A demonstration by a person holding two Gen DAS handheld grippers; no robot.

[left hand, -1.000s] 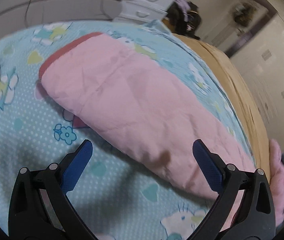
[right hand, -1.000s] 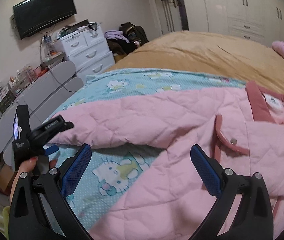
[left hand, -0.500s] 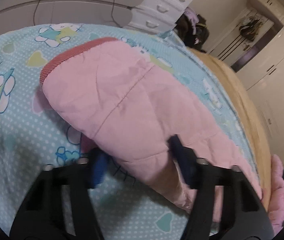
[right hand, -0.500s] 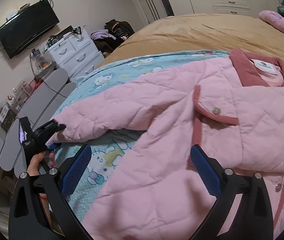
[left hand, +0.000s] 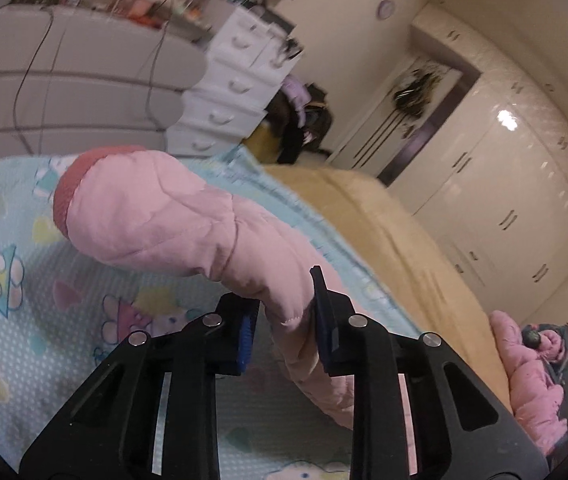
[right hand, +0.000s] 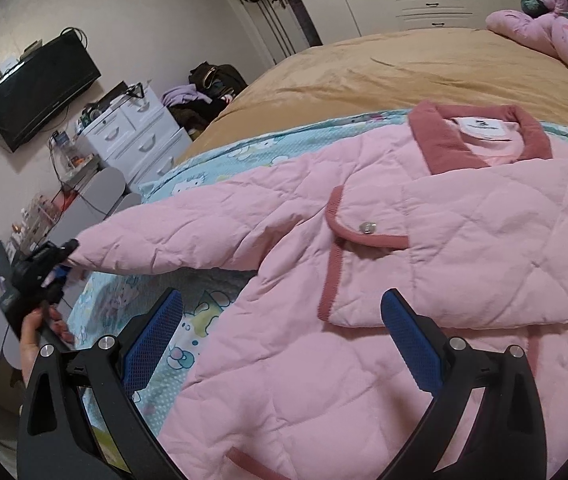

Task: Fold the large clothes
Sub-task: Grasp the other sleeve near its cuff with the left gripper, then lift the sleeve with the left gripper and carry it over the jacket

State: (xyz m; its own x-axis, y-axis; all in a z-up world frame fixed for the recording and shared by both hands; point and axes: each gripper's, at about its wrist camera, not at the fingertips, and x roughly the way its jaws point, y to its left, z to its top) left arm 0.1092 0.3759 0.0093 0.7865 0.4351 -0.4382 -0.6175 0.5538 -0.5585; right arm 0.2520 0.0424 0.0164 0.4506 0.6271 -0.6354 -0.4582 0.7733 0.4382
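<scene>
Sleeve (left hand: pixel 188 224), flat before, now lifts in closing left claw (left hand: pixel 284 328).

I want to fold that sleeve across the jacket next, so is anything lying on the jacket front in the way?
Nothing visible. The left gripper is closing on the sleeve, and the pink jacket front lies bare on the bed. The open right gripper hovers over it, touching nothing.

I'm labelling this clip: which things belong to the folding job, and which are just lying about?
Job:
quilted pink jacket
its sleeve, left tongs closing on it
open right tongs

Lying about:
bunched pink bedding
white plastic drawer unit
black wall television
</scene>
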